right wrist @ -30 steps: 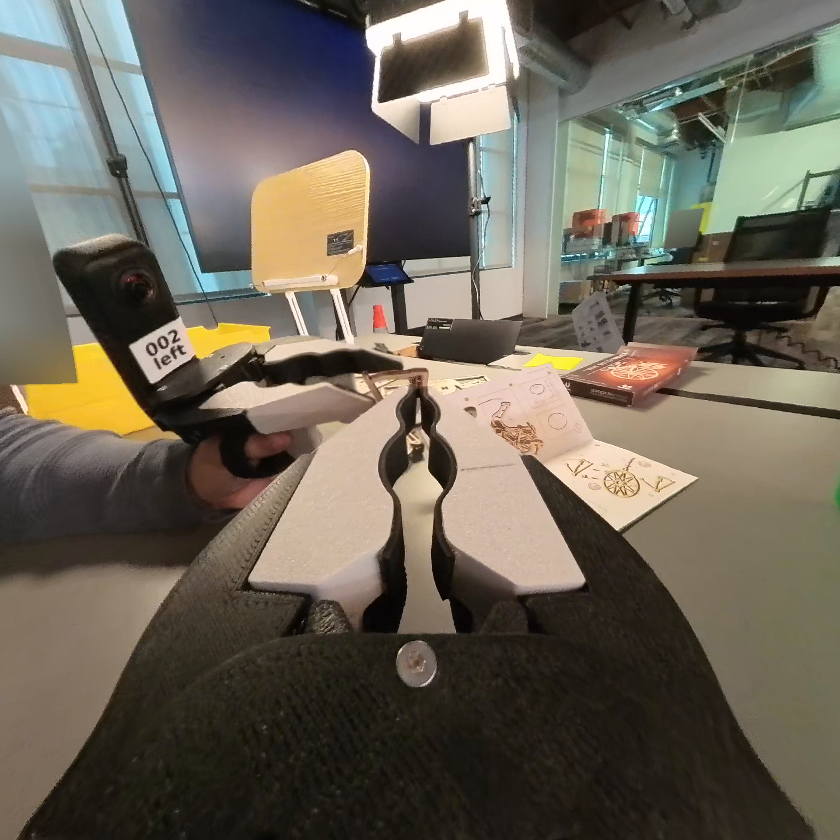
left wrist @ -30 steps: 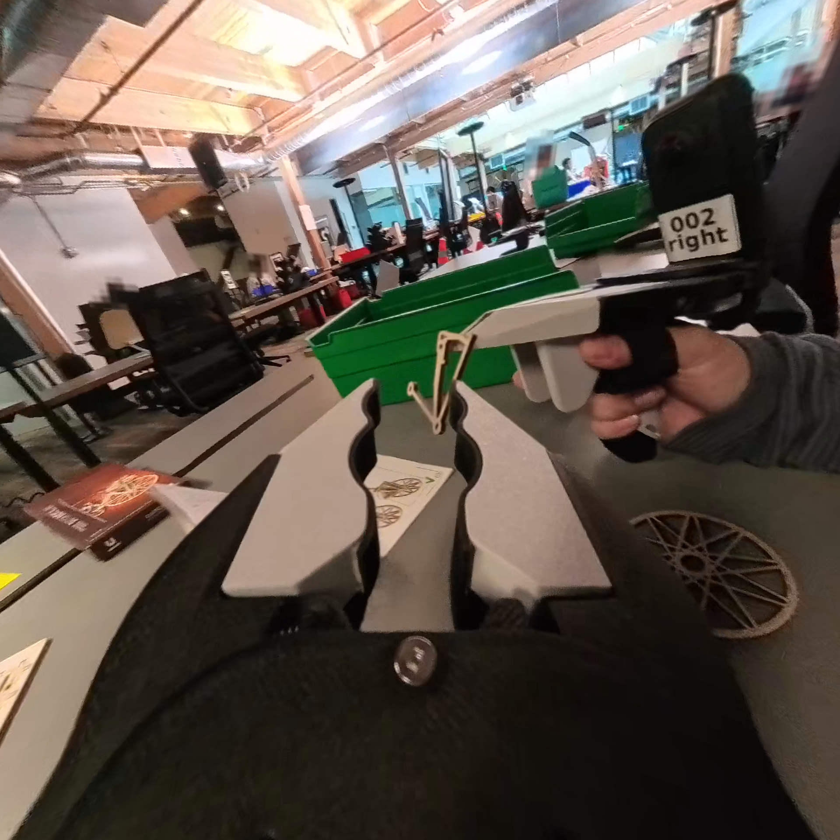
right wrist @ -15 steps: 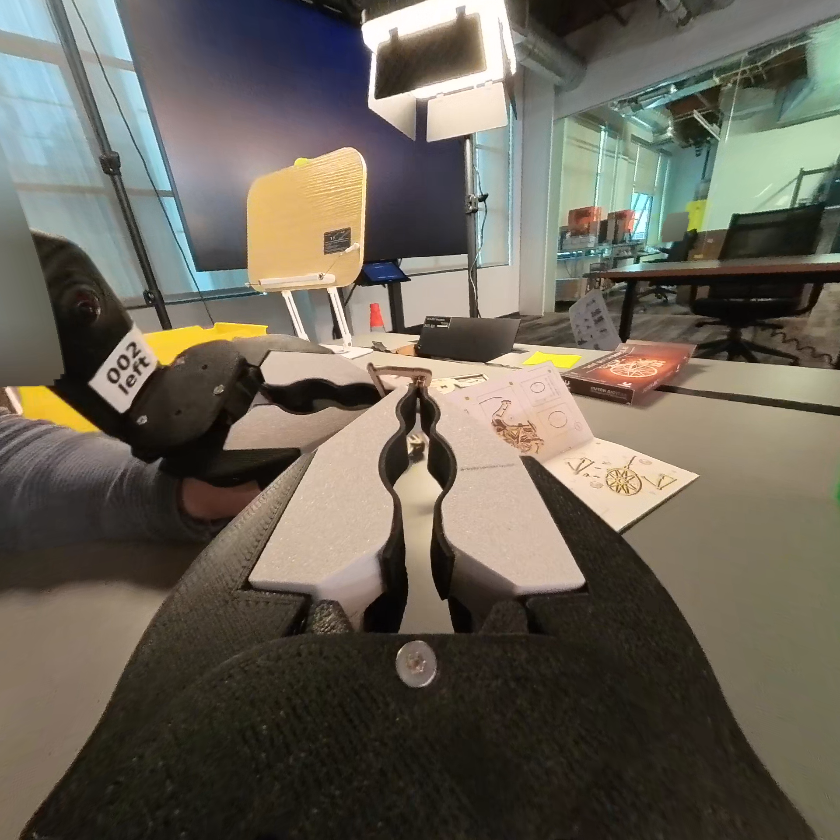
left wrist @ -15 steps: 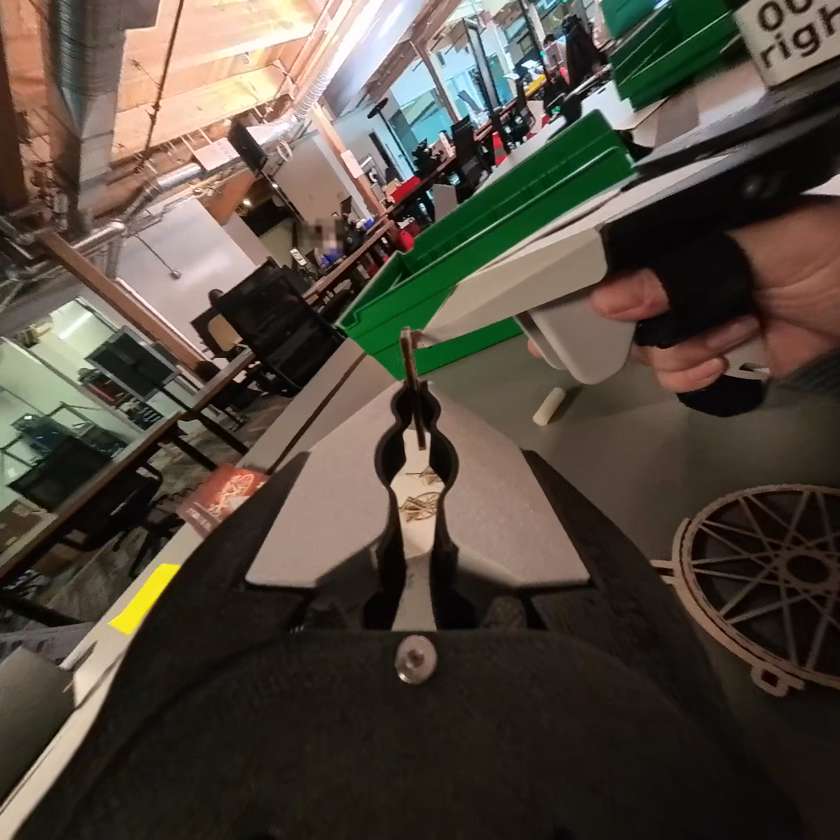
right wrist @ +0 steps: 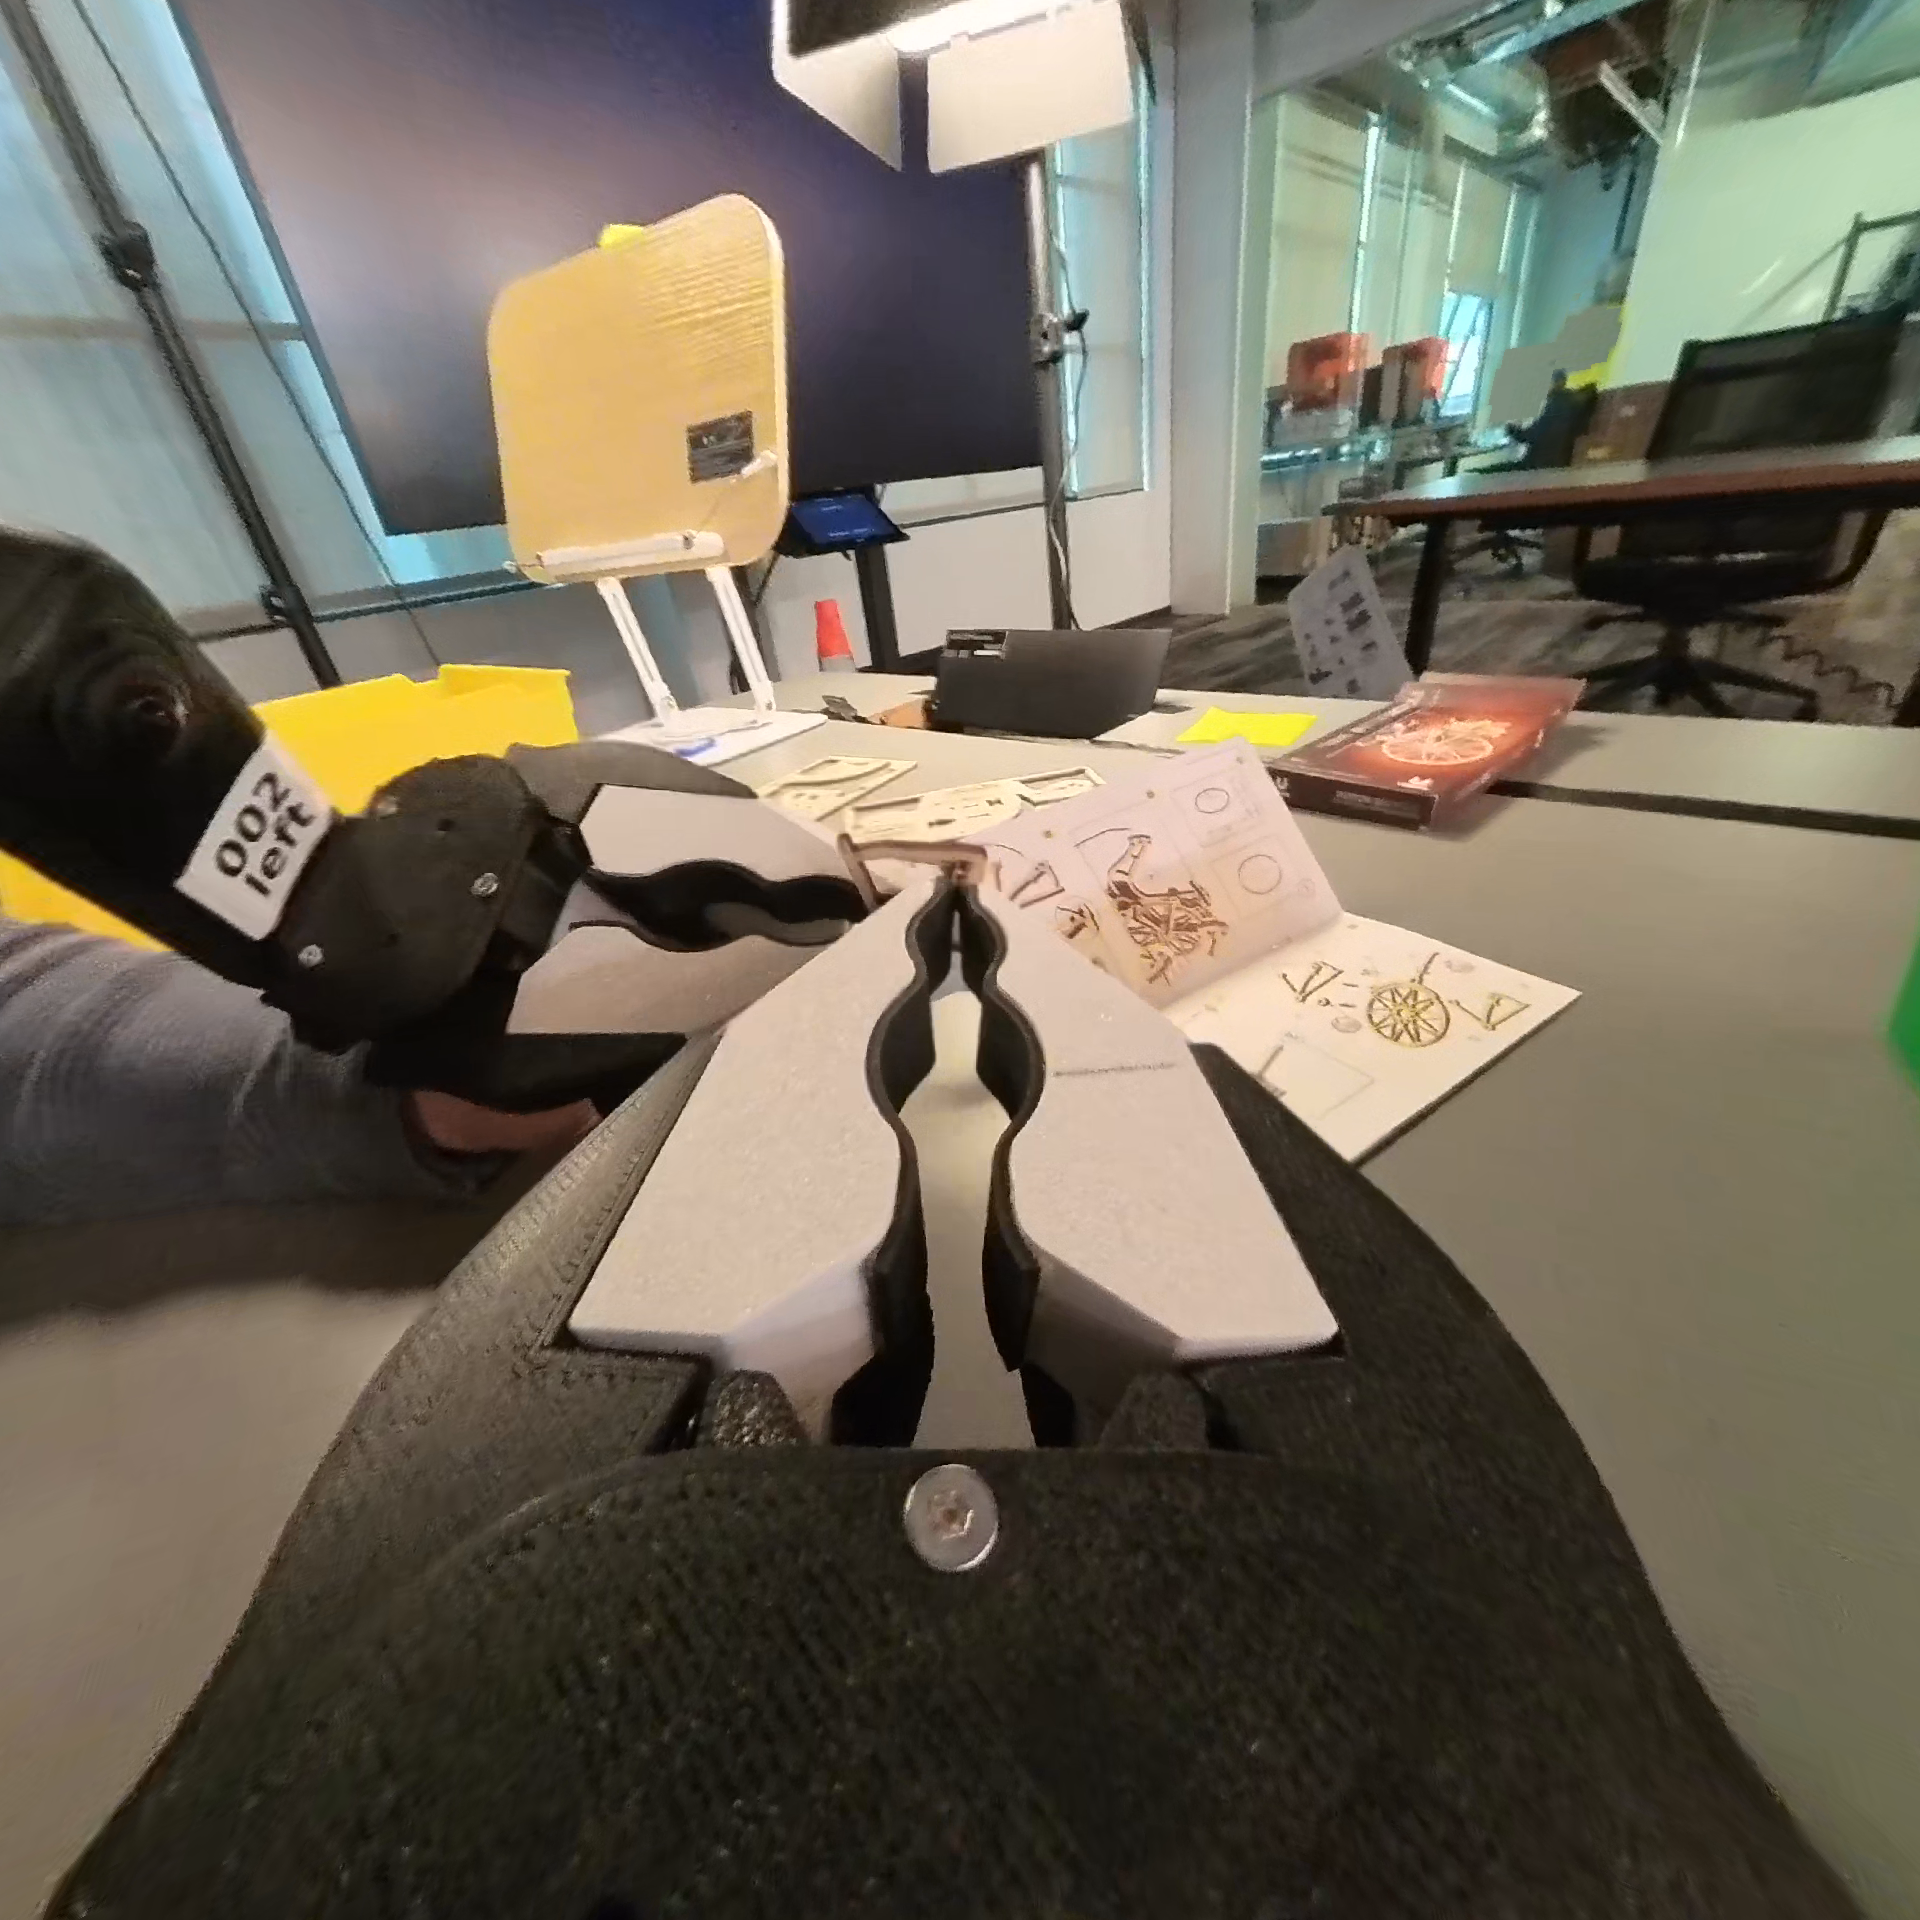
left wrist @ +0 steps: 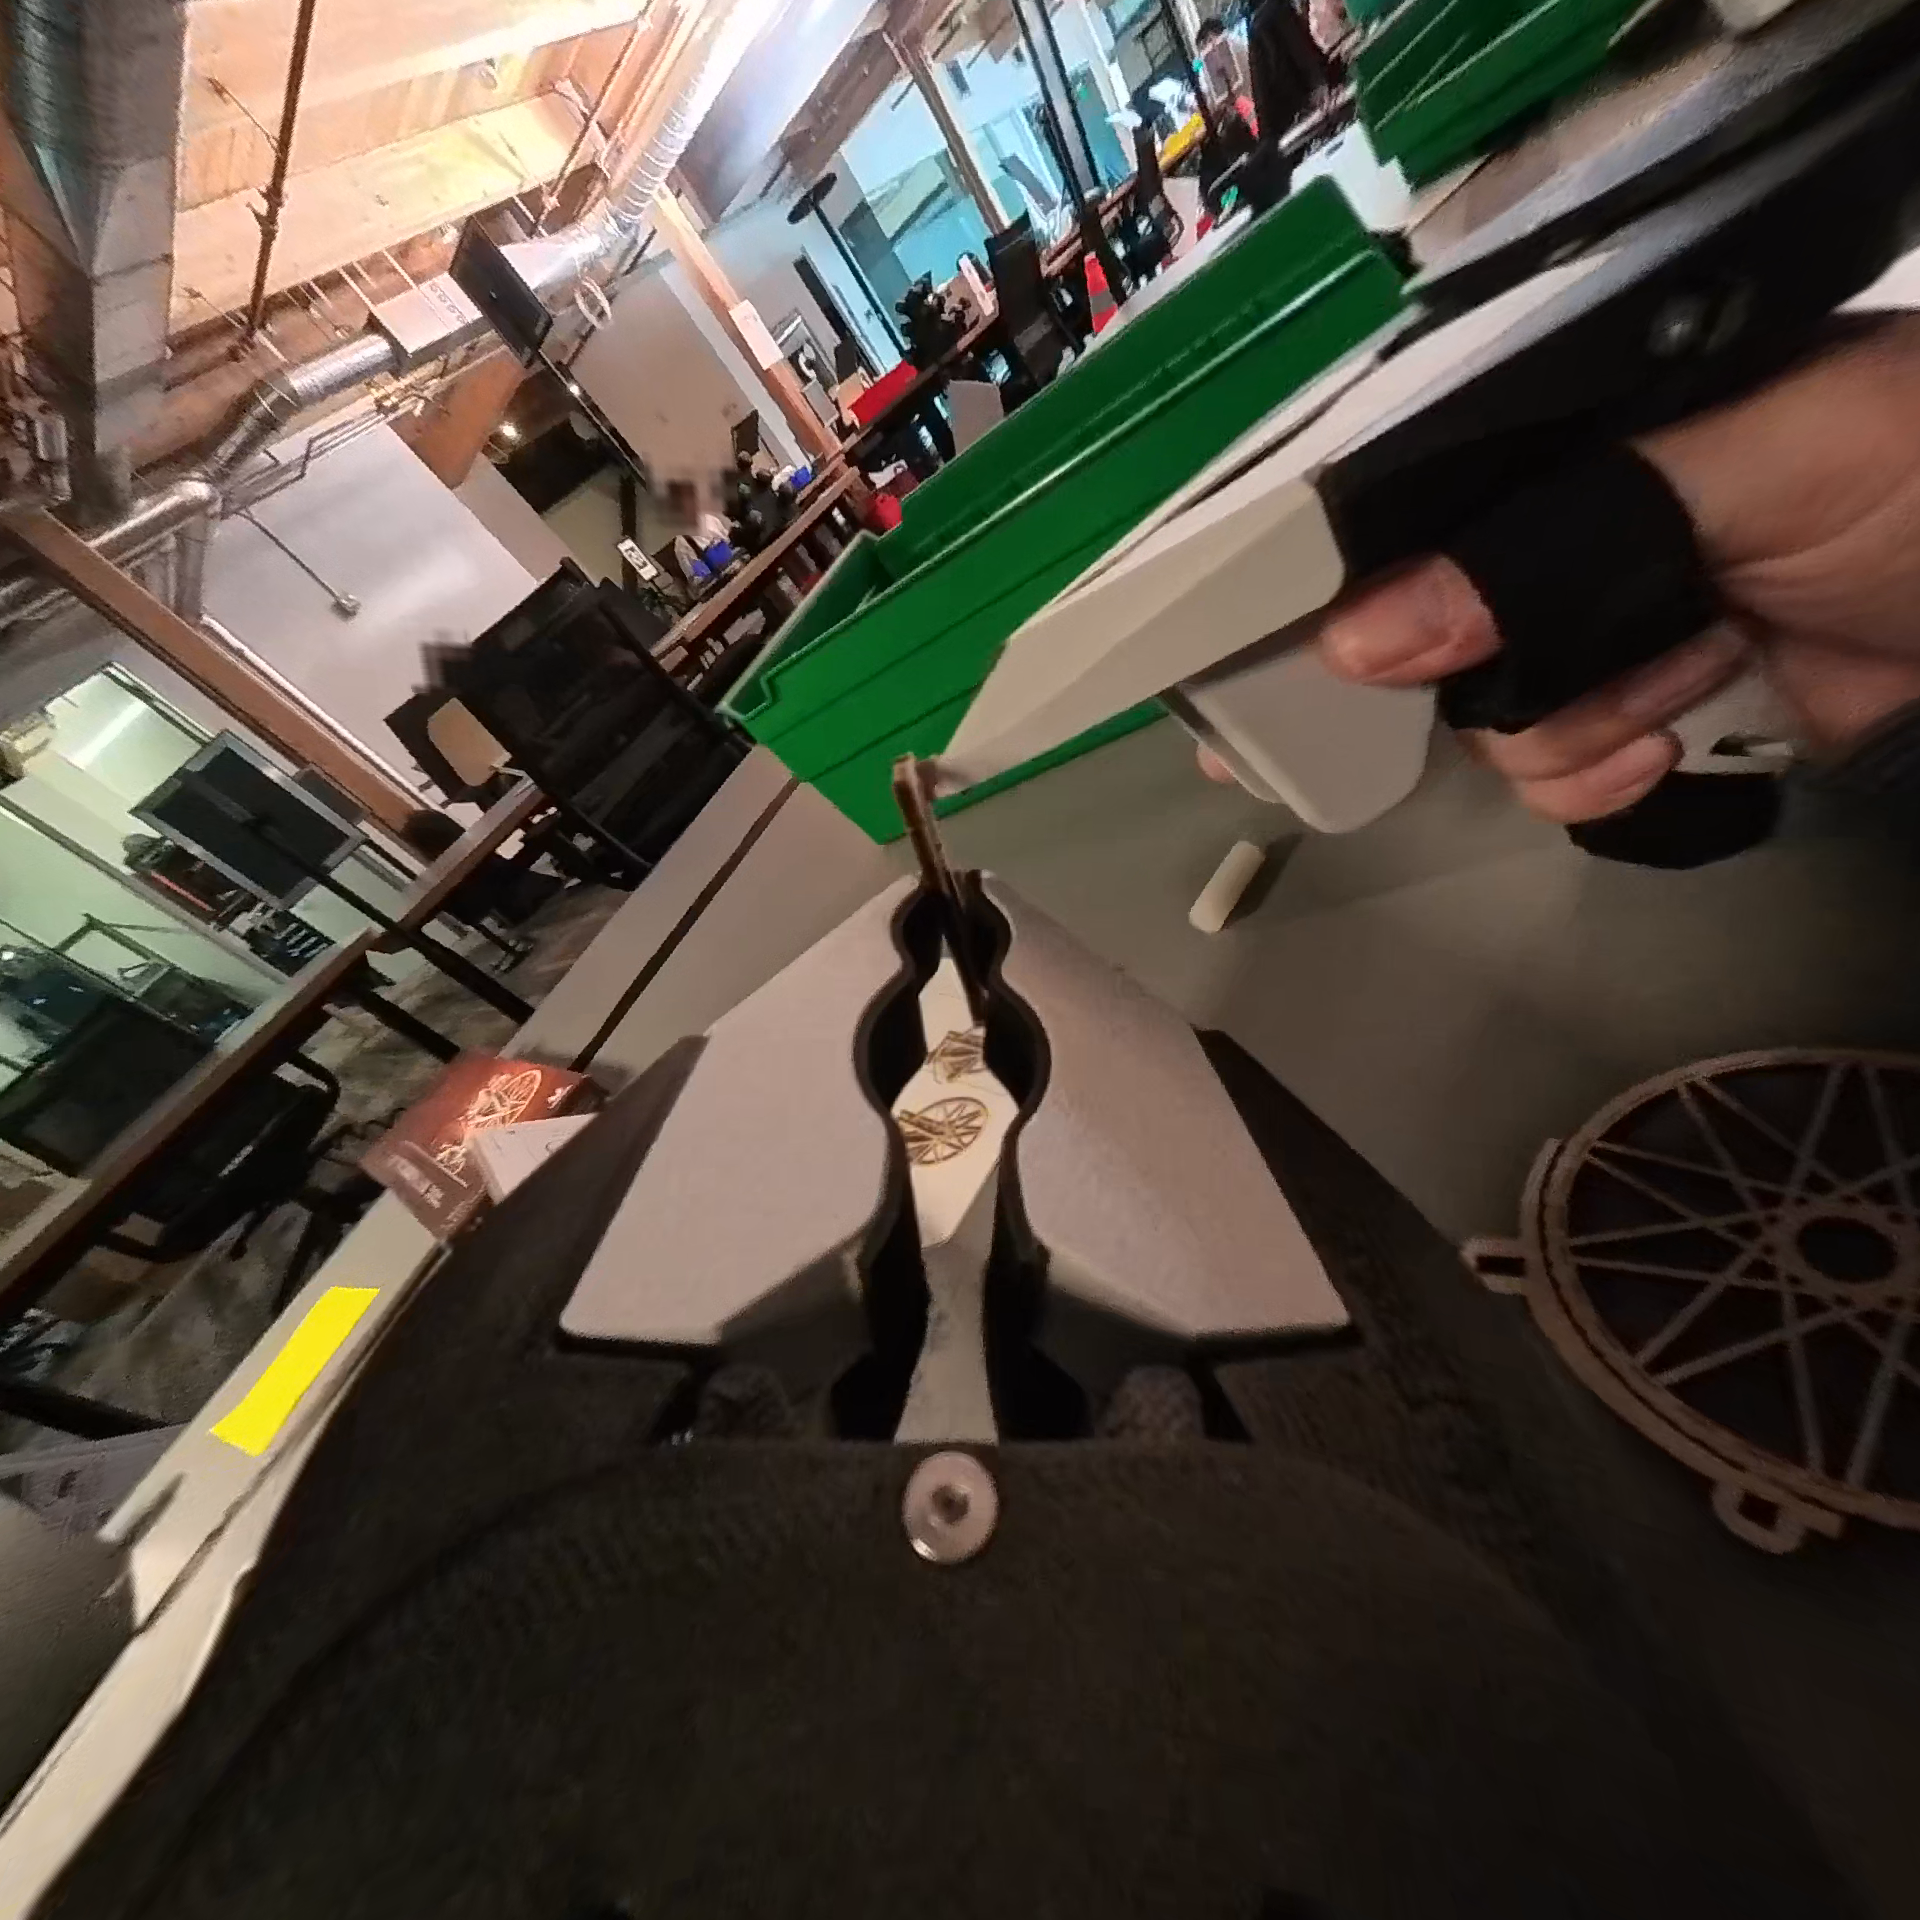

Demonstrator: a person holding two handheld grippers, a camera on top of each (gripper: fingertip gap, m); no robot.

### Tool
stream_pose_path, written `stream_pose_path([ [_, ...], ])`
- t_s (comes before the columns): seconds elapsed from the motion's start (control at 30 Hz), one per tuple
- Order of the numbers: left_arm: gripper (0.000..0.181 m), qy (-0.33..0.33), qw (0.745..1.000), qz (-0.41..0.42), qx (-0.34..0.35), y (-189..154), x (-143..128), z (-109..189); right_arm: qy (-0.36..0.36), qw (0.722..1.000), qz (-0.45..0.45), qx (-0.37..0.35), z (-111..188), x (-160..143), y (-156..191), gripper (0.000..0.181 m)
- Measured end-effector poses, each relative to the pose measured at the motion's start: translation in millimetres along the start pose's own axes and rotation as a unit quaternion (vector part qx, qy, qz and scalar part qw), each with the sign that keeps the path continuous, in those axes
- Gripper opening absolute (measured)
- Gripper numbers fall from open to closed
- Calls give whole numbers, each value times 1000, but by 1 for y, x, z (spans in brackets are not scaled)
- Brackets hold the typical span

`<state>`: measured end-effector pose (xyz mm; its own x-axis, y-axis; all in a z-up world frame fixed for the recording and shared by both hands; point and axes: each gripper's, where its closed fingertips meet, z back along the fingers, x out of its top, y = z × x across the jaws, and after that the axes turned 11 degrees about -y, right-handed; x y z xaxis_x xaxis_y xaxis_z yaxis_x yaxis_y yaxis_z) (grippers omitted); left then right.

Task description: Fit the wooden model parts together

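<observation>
Left tongs (left wrist: pixel 951 894): clenched on a thin wooden part (left wrist: pixel 928 831), which is seen edge-on, sticking up past the tips.
Right tongs (right wrist: pixel 954 888): pinched tight on the same wooden part (right wrist: pixel 914 854), gripped at its other end; both pairs meet tip to tip above the bench (right wrist: pixel 1662 1091).
Wheel (left wrist: pixel 1756 1288): a spoked wooden wheel is laid flat on the bench, off to the right of the left tongs.
Instruction sheet (right wrist: pixel 1351 997): spread open just beyond the tips.
Farther out: a green bin (left wrist: pixel 1039 582) and a dark kit box (right wrist: pixel 1423 748) are parked on the bench.
</observation>
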<state>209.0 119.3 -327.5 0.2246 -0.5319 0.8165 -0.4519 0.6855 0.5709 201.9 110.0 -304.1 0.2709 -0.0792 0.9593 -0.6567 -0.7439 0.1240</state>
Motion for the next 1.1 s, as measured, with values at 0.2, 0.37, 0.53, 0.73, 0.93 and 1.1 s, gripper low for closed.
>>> stream_pose_path([
  [0.2, 5, -6, 995, 99, -2, 5, -3, -1, 6, 998, 58, -24, -3, -1, -5, 0],
  [0.37, 18, -48, 991, 123, 16, 14, 9, 5, 19, 992, 120, -43, -3, -3, -6, 0],
  [0.53, 6, -50, 991, 125, 1, 9, 10, 4, 41, 983, 175, -46, -5, -9, -5, 0],
  [0.73, 1, -40, 987, 154, -20, 7, 9, 4, 44, 980, 189, -46, -4, -10, -4, 0],
  [0.93, 0, -32, 985, 158, -67, 4, 7, 6, 53, 983, 169, -37, -3, -12, -4, 0],
  [1.1, 0, -29, 989, 135, -58, 3, 7, 7, 58, 983, 169, -32, -3, -13, -3, 0],
])
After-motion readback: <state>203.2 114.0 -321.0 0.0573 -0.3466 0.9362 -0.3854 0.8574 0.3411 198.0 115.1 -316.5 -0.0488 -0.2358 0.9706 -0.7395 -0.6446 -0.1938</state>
